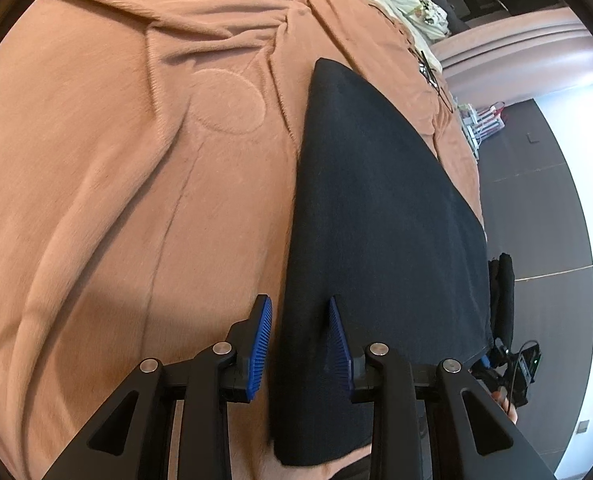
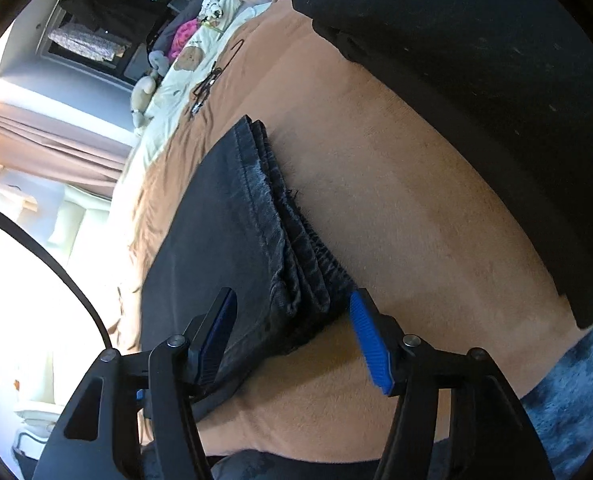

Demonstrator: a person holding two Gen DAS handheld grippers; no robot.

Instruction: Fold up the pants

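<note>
Spread across a bed, plush peach-brown fleece blanket (image 1: 108, 184), rumpled at the far end, with a cream bear-print cover (image 2: 184, 64) and a wire hanger (image 2: 208, 76) beyond it near the headboard side. Lying flat on that blanket near the bed's edge, dark charcoal denim pants (image 1: 376, 208), already doubled into a long narrow stack; several hem layers piled one on another at the stack's end (image 2: 296, 240). Judged well along: legs laid together and folded over, perhaps one last fold or a final squaring of edges left, though full length not visible.

Left gripper (image 1: 300, 344): jaws partly apart, straddling the long edge of the pants, one blue ribbed pad over the blanket, the other over the cloth; no pinch on the fabric evident.

Right gripper (image 2: 292, 340): jaws wide apart, the hem corner of the stack lying between them, neither pad pressing it; nothing held, cloth resting on the bed.
</note>
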